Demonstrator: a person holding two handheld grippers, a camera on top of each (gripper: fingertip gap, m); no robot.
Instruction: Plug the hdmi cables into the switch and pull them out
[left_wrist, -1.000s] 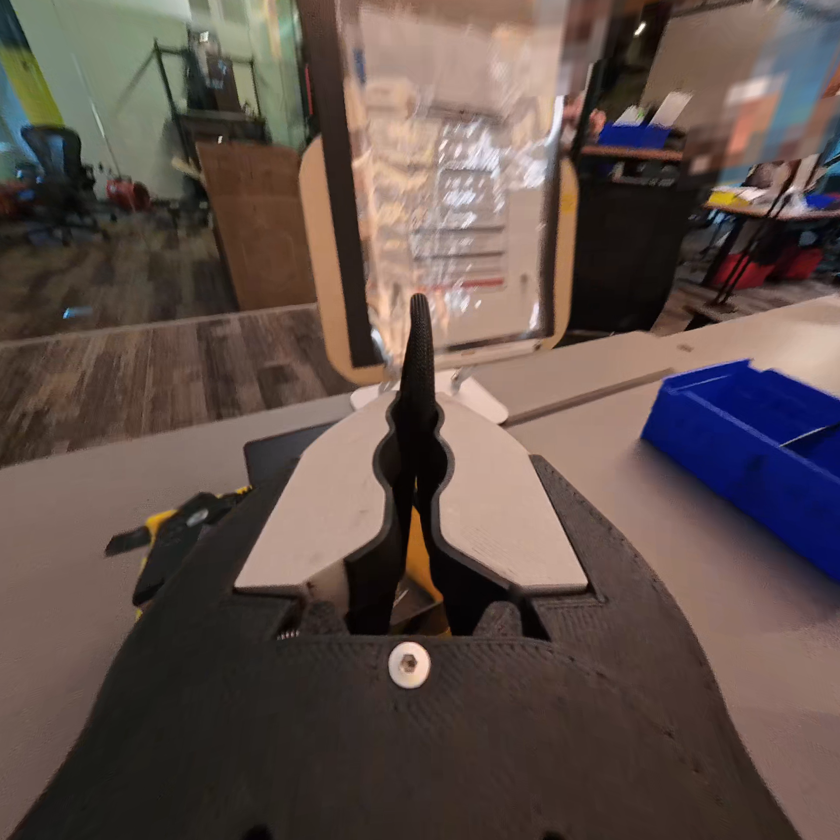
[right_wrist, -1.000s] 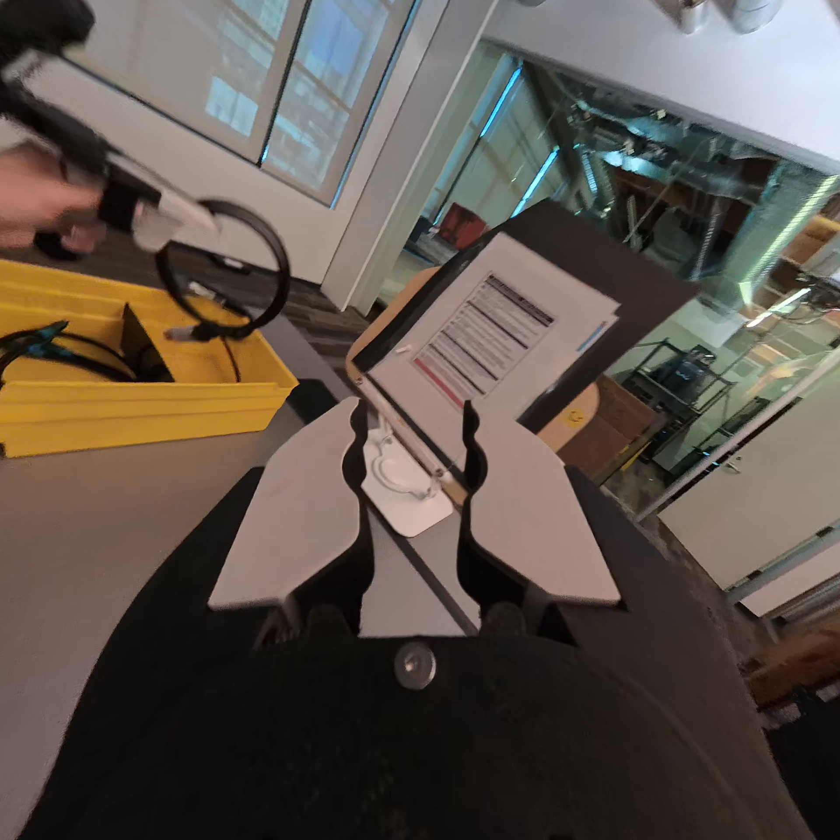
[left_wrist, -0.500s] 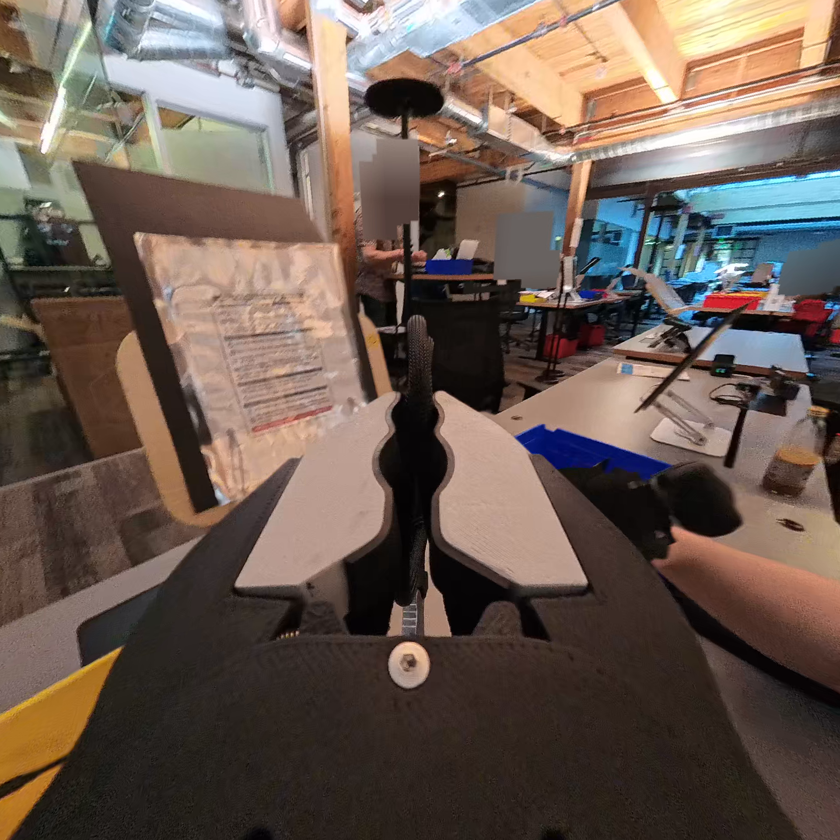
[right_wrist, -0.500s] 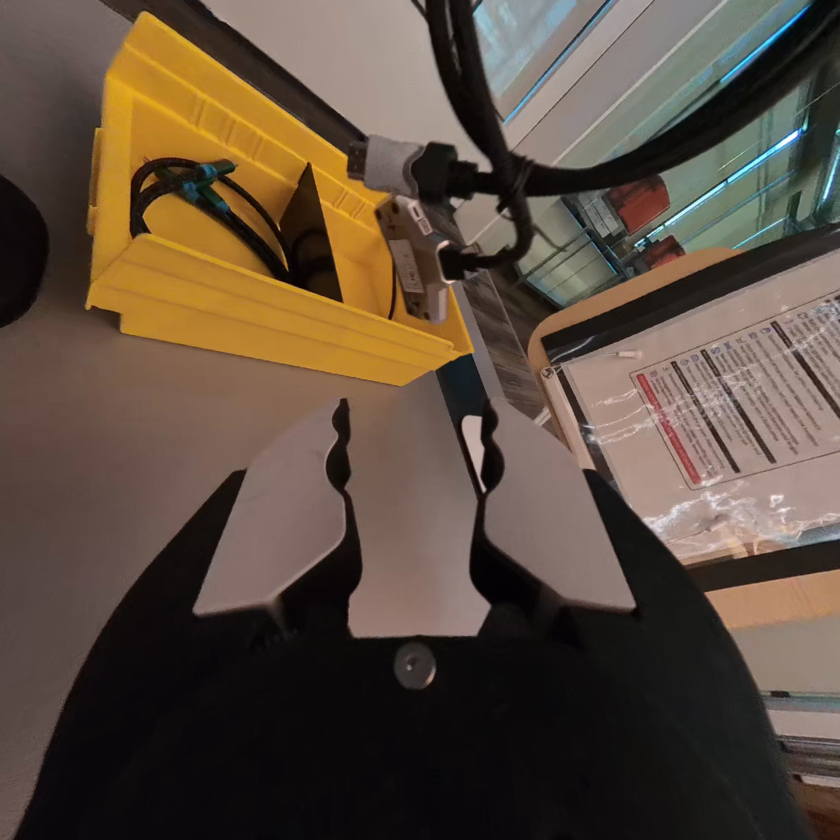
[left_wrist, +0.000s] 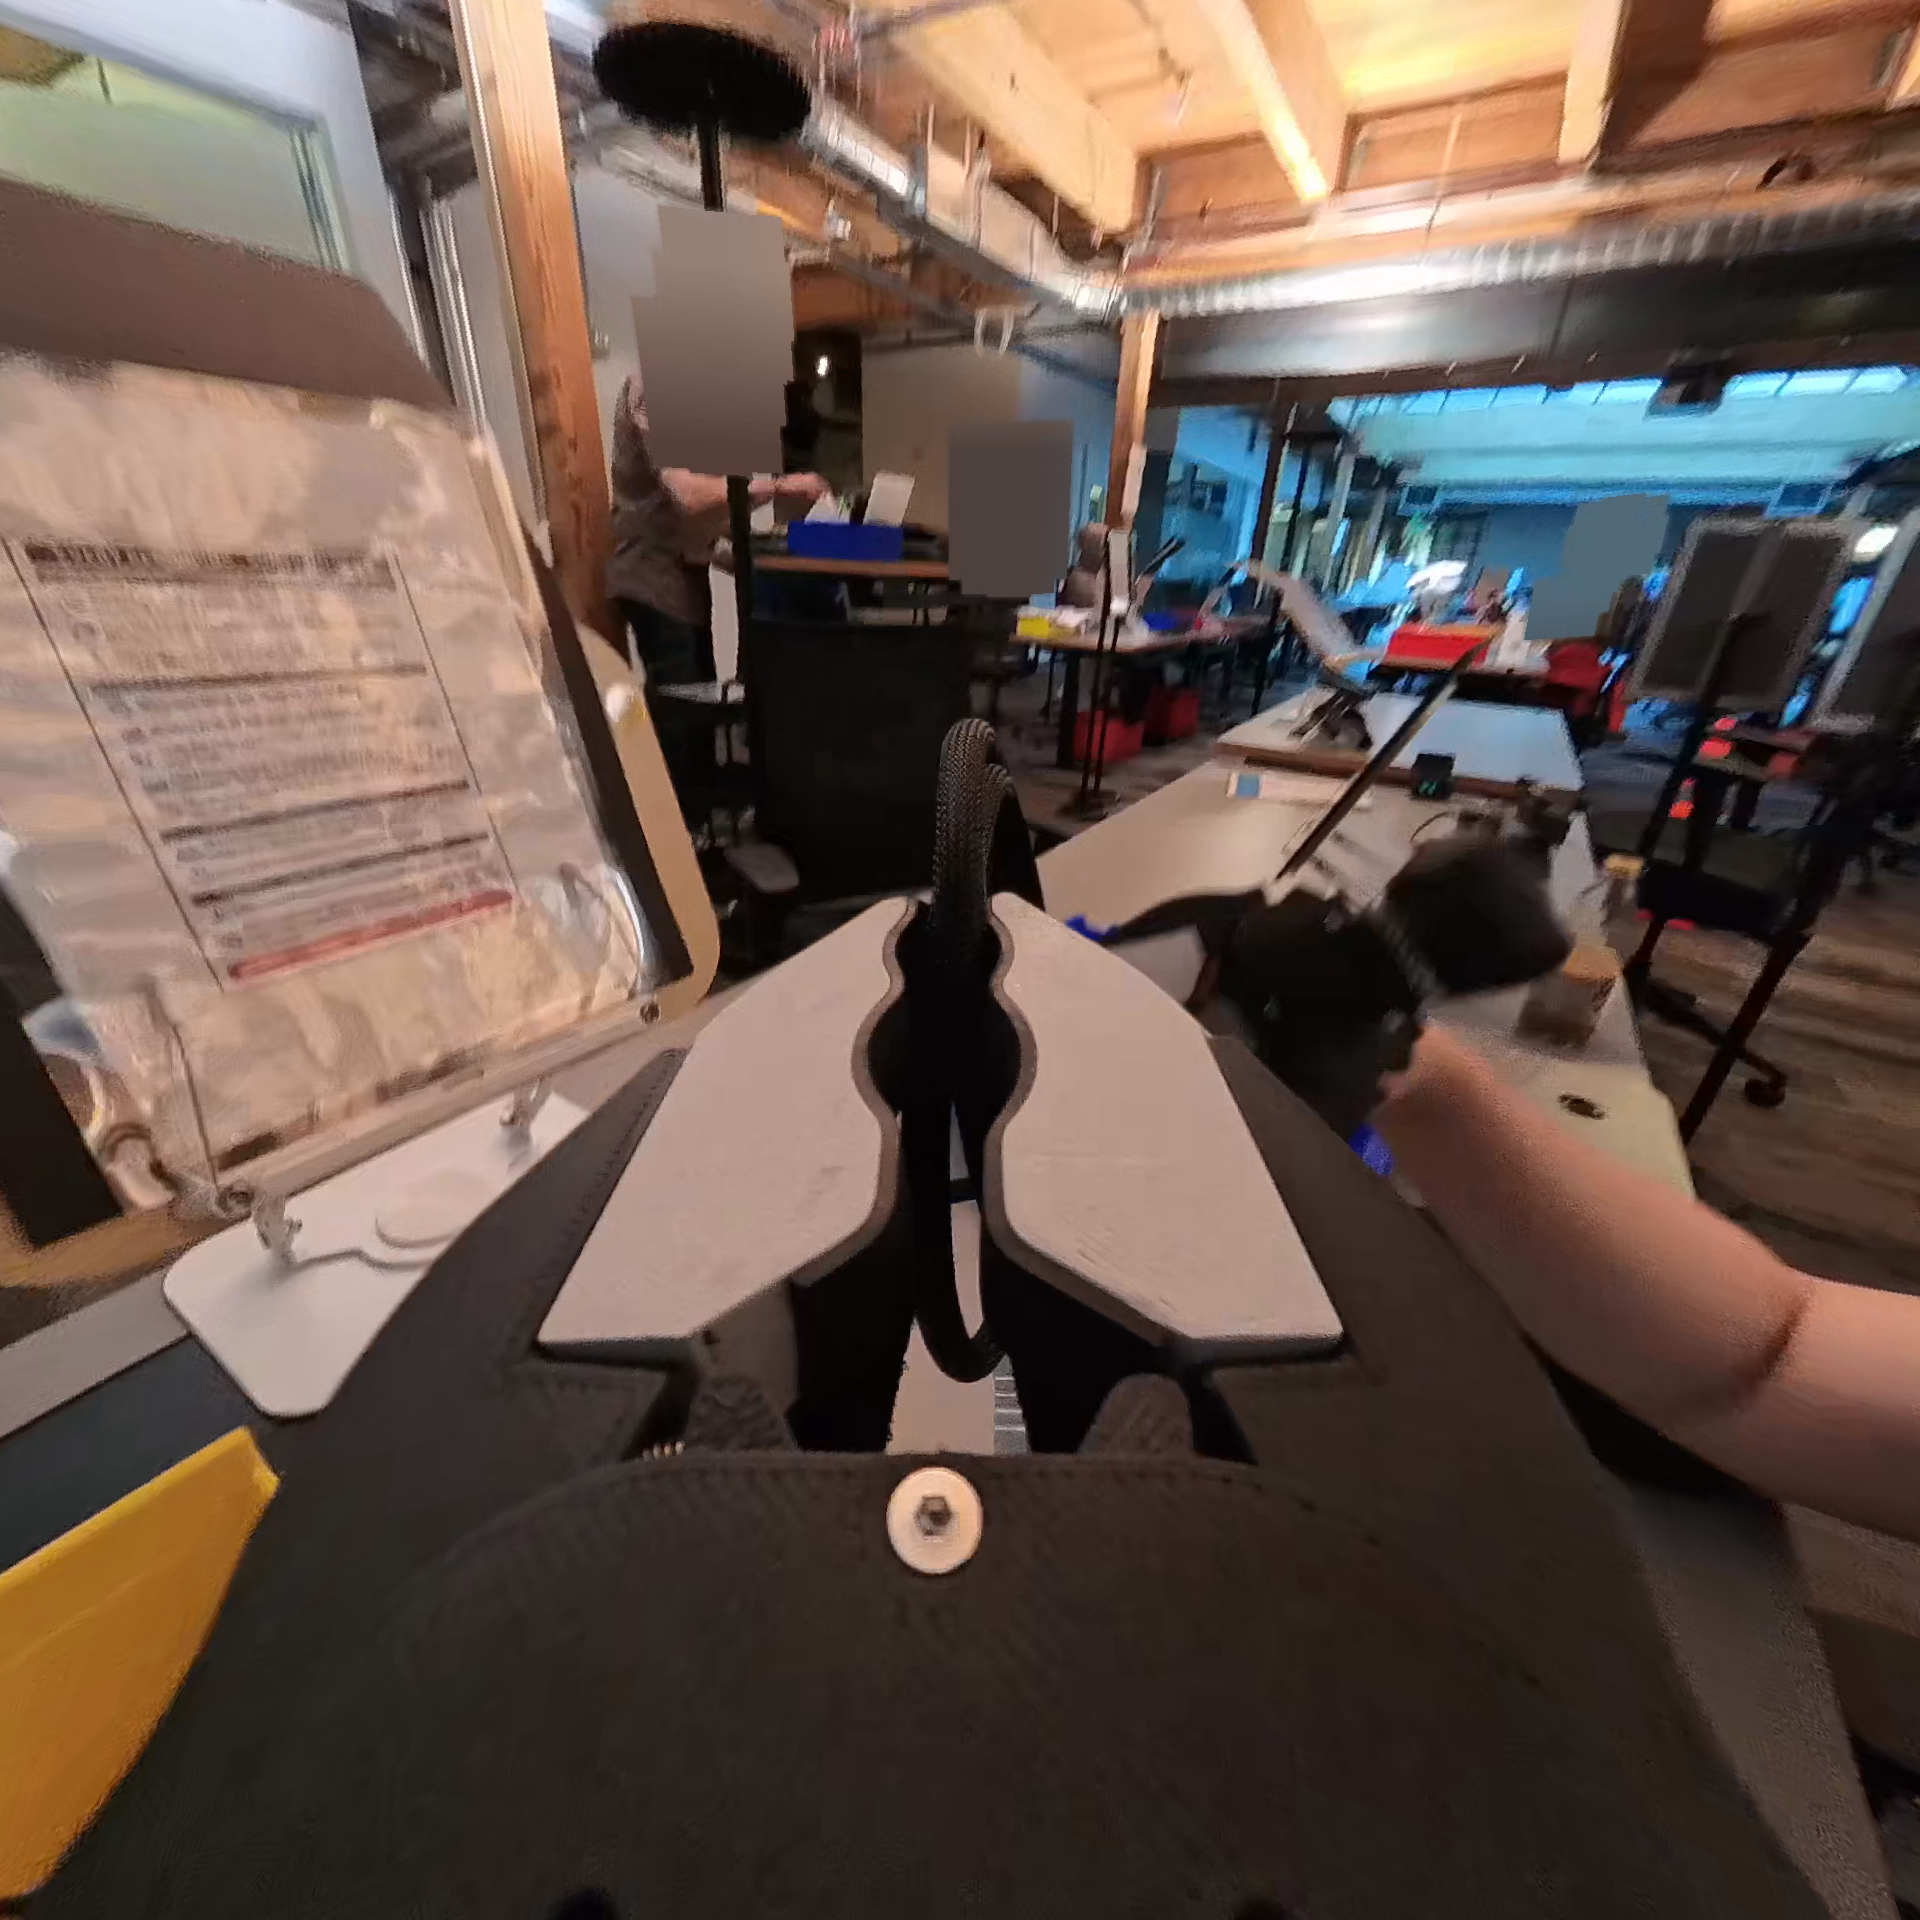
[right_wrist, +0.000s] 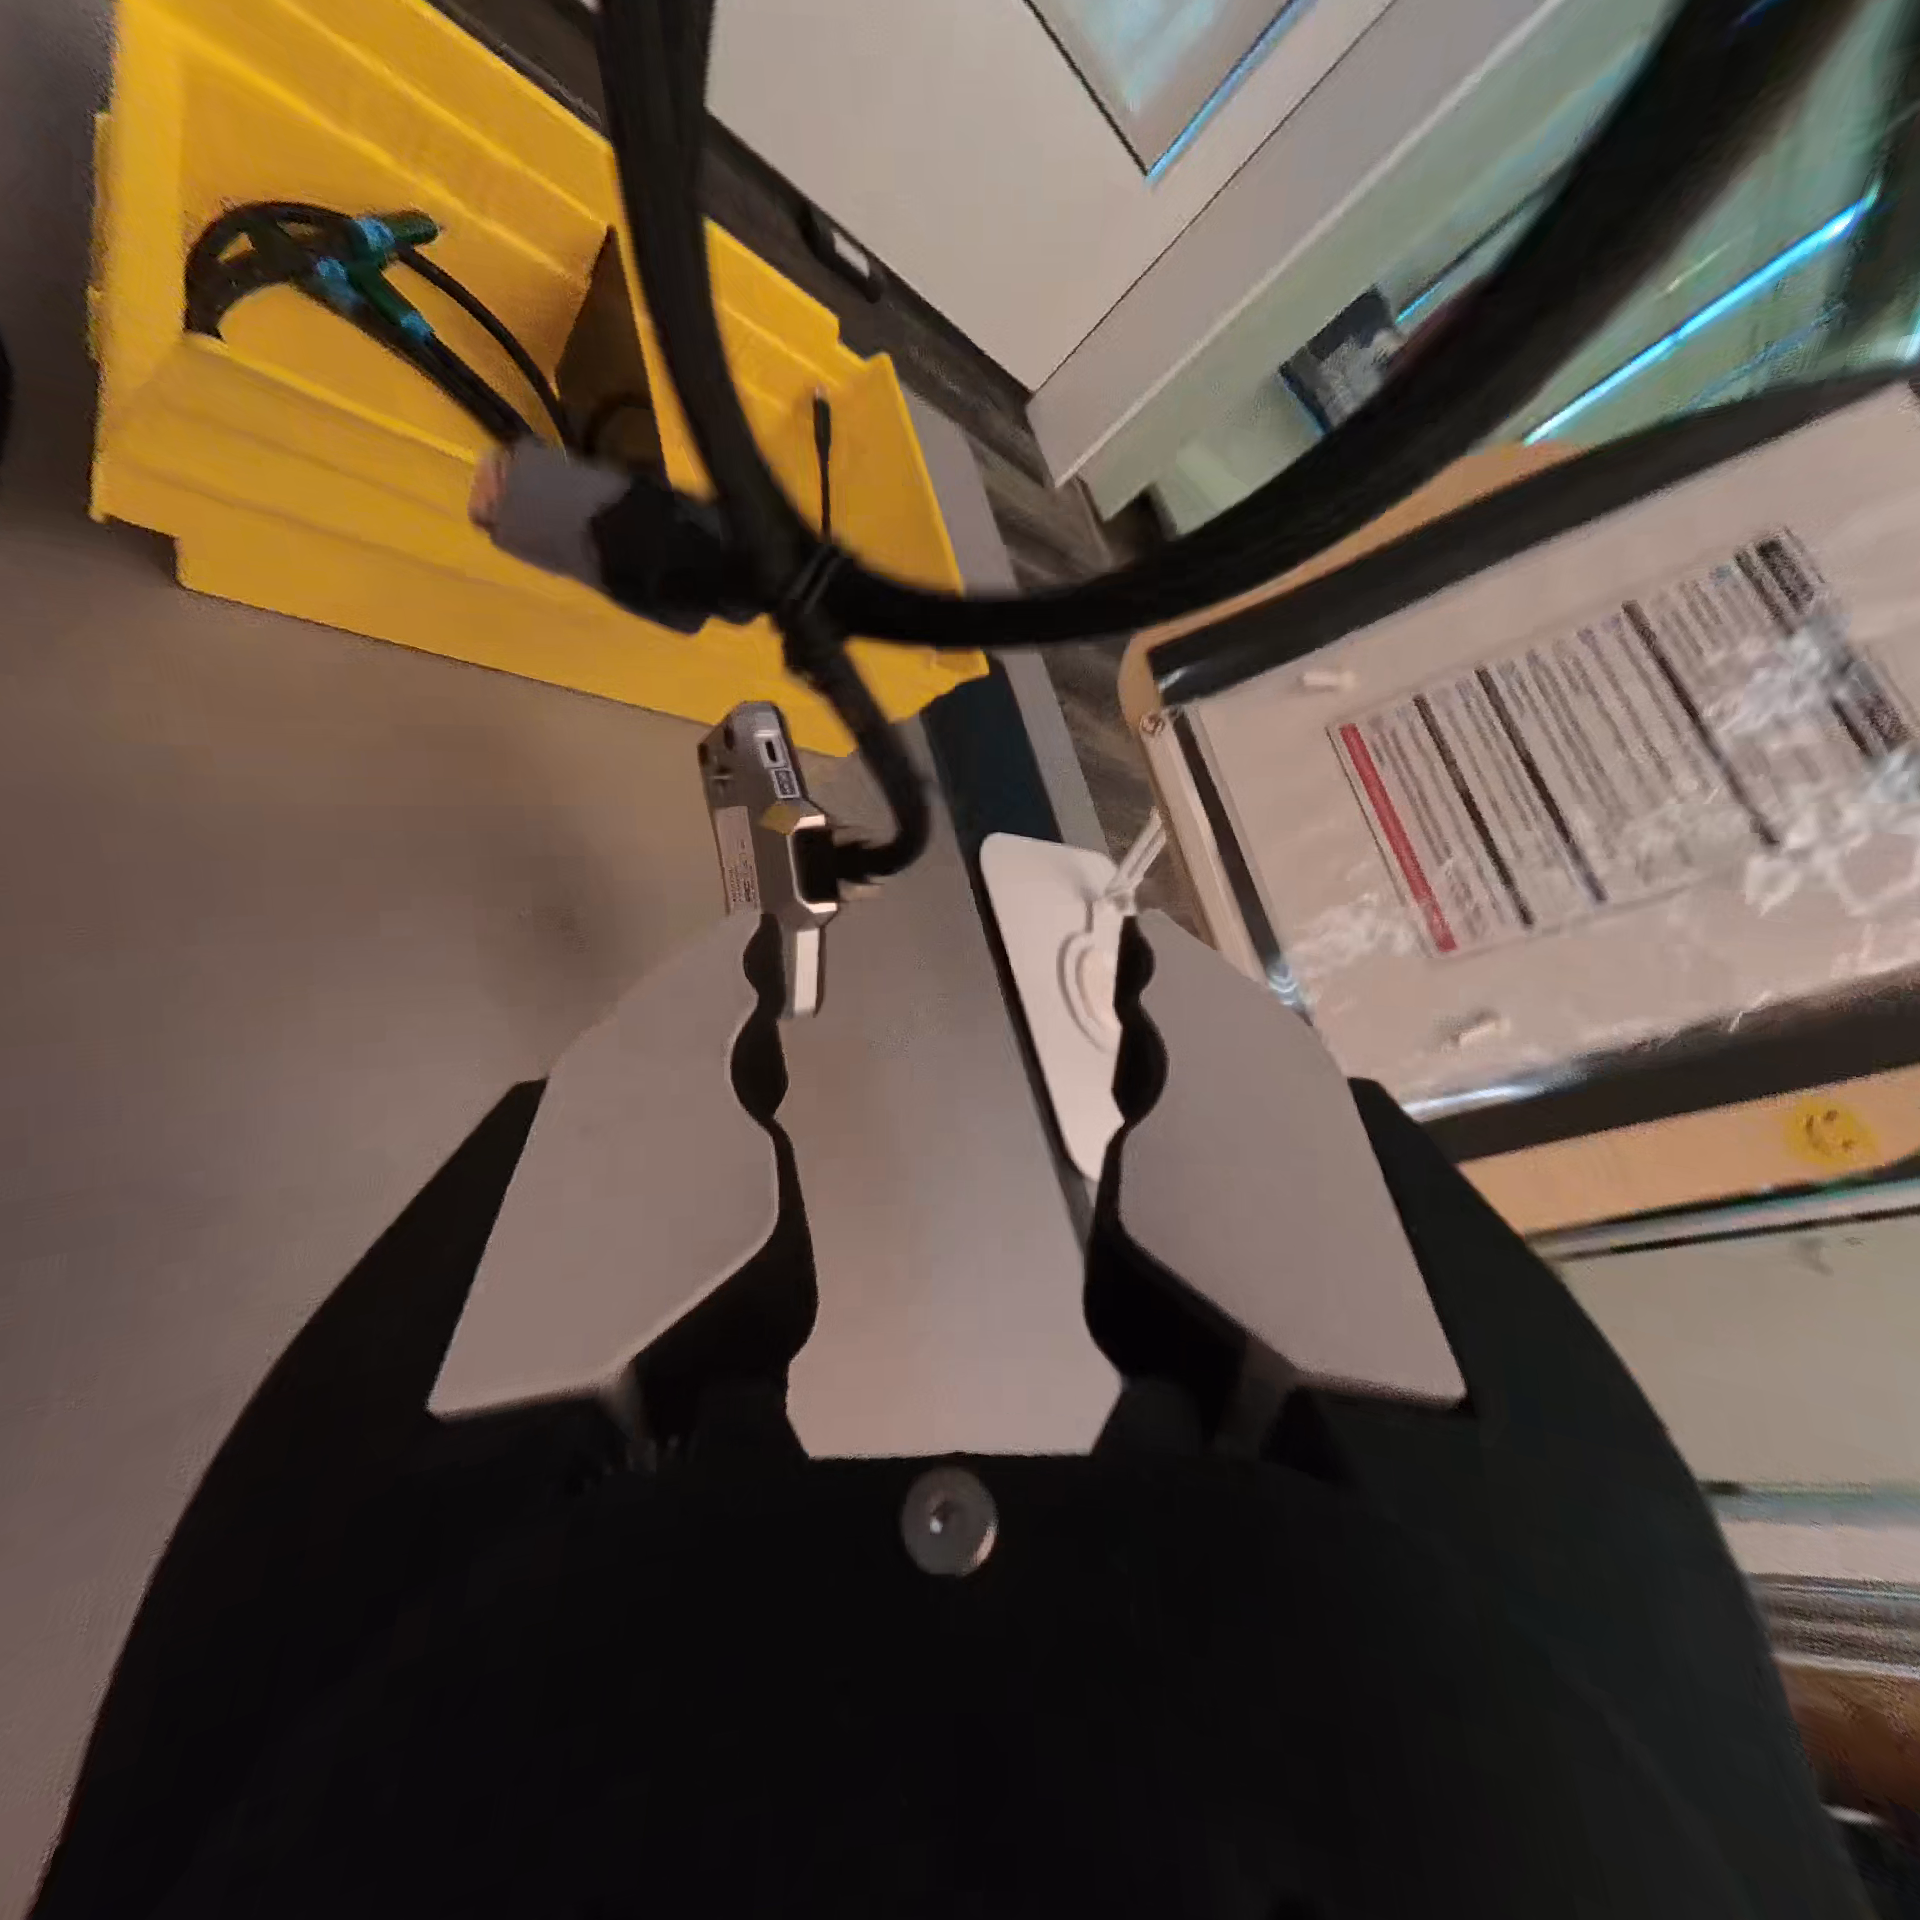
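My left gripper (left_wrist: 956, 909) is shut on a black braided cable (left_wrist: 961, 810), which loops up above the fingertips. In the right wrist view the same cable bundle (right_wrist: 1143, 592) hangs in the air, tied with a band. A grey HDMI plug (right_wrist: 540, 509) sticks out of it to the left. A small grey switch (right_wrist: 769, 831) dangles from the cable's lower end. My right gripper (right_wrist: 945, 935) is open and holds nothing. The switch's lower end sits just by its left fingertip (right_wrist: 748, 956). The right gripper also shows blurred in the left wrist view (left_wrist: 1351, 977).
A yellow bin (right_wrist: 312, 520) holding another coiled cable (right_wrist: 312, 260) stands on the grey table (right_wrist: 312, 935). A sheet in a plastic sleeve leans on a stand (left_wrist: 260, 748) with a white base (left_wrist: 301, 1278). A person's forearm (left_wrist: 1610, 1299) crosses at right. My right fingertips sit around 15 cm from my left ones.
The hanging cable bundle and the switch have come down and closer to my open right gripper. My left gripper stayed shut on the cable while its view swung right.
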